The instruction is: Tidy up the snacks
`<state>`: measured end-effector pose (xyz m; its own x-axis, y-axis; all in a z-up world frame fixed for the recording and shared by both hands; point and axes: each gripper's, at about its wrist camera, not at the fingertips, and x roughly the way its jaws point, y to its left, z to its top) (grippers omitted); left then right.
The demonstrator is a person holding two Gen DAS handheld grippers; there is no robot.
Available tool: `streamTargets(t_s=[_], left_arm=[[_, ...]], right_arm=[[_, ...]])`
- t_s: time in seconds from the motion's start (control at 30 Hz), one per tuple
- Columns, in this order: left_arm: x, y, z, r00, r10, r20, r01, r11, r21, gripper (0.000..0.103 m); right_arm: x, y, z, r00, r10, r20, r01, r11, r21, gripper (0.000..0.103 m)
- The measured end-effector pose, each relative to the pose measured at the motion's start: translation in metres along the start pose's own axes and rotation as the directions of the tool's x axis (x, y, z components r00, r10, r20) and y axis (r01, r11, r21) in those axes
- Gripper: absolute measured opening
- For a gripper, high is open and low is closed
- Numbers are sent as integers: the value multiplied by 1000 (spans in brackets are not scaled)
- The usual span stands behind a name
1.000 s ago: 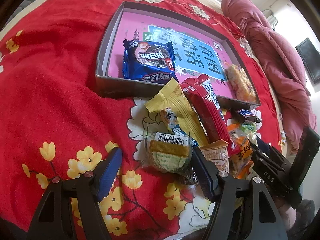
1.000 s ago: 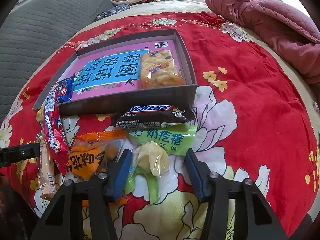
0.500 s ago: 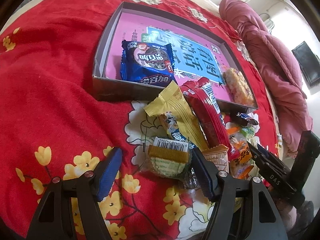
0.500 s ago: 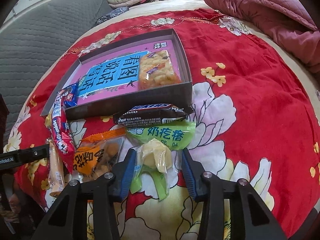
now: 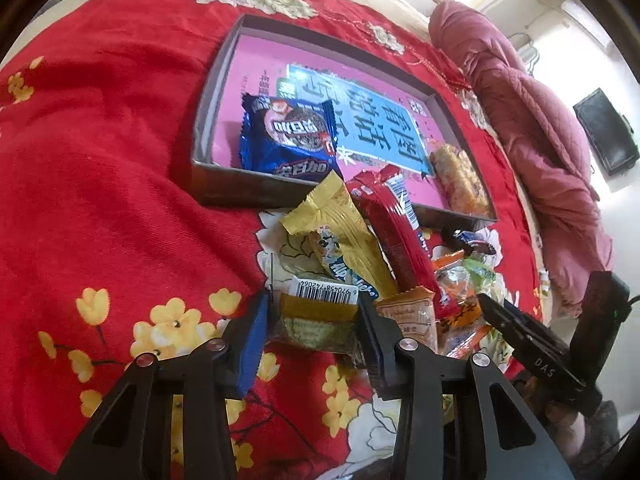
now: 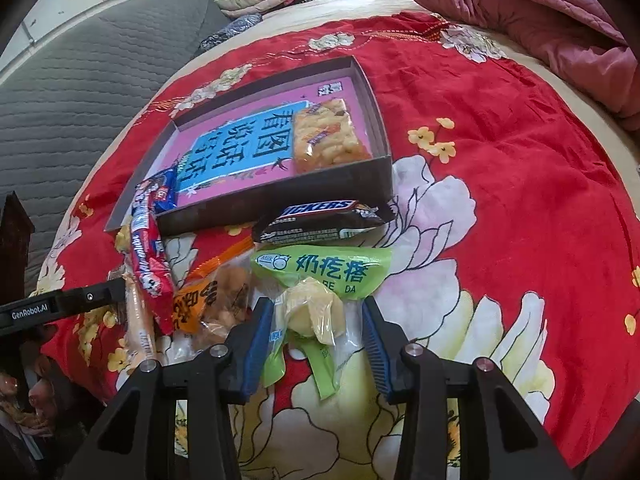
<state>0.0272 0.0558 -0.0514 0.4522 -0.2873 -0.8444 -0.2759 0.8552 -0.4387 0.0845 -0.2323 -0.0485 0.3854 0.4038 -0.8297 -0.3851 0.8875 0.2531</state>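
A red bedspread (image 6: 500, 208) printed with yellow and white flowers covers the bed, with a bunched pink quilt (image 6: 532, 8) at its far edge and a grey quilted cover (image 6: 68, 92) off to one side. On the bedspread sits a shallow dark box (image 5: 256, 190) with a pink and blue printed floor. Inside it, at one end, lies a blue cookie packet (image 5: 288, 136); at the other end lies a clear packet of orange puffed snack (image 6: 328, 136).

In front of the box the remaining snacks lie heaped together. A long red wafer packet (image 5: 394, 224) leans with its top end over the box's near wall, and a yellow wrapper (image 5: 344, 232) lies against it. A Snickers bar (image 6: 320, 220) rests just before the wall, with a green milk-candy bag (image 6: 324, 272) touching it below and an orange-labelled clear packet (image 6: 208, 300) beside that.

The left gripper (image 5: 314, 320) is tilted down over a small cake in clear wrap with a barcode label (image 5: 316, 312); its fingers are closing, both blue pads right at the packet's sides, seemingly touching.

The right gripper (image 6: 318, 324) straddles the pale lump at the lower end of the green bag; its fingers stand partly spread, with the left pad at the wrap's edge and the right pad just clear of it.
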Motion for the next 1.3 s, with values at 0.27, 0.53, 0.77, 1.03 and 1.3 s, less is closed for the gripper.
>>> streamTargets(t_s=[0.27, 0.53, 0.77, 1.03, 1.3], left_arm=[[-16, -9, 0, 999, 11, 31, -12, 1000, 25, 44], [-30, -14, -2, 998, 14, 64, -17, 999, 35, 44], [-46, -3, 3, 995, 17, 102, -17, 1000, 3, 44], [-57, -3, 9, 987, 32, 158, -33, 999, 0, 44], [-56, -17, 10, 985, 19, 171, -25, 999, 34, 44]], right_arm=[[-14, 1, 2, 999, -13, 51, 13, 1000, -3, 44], [-27, 4, 6, 993, 9, 119, -7, 1000, -15, 44], [-32, 13, 8, 988, 29, 155, -20, 998, -58, 44], [-36, 20, 12, 976, 82, 203, -63, 993, -96, 44], [-38, 25, 16, 968, 97, 232, -72, 991, -115, 44]])
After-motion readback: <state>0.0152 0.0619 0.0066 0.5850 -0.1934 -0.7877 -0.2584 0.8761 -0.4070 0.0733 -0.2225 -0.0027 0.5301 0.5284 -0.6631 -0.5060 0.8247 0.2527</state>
